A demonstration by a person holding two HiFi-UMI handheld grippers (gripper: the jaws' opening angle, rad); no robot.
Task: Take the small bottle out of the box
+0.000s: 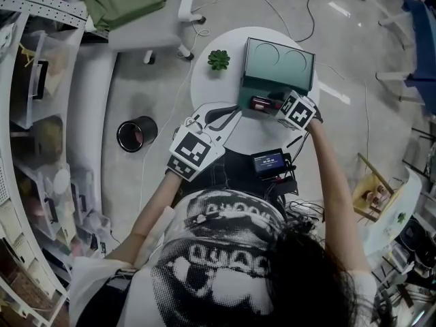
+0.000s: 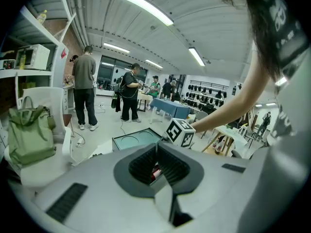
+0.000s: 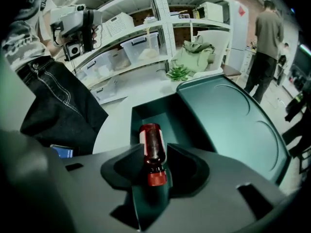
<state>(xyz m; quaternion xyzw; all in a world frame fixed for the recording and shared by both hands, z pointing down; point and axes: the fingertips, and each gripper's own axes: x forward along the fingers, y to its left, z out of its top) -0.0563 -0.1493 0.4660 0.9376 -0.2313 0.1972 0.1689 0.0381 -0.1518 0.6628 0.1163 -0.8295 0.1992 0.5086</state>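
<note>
One table (image 1: pixel 208 90); on it one box (image 1: pixel 279 70) and one plant (image 1: pixel 219 60); one bottle (image 3: pixel 153 147); two grippers, the left gripper (image 1: pixel 226 116) and the right gripper (image 1: pixel 269 105); one bin (image 1: pixel 136 133); one bag (image 1: pixel 122 2)

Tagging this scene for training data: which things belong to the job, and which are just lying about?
Job: small bottle; open box; right gripper, jaws either side of the bottle.
Lying about: succulent, black screen device, floor bin, green bag.
</note>
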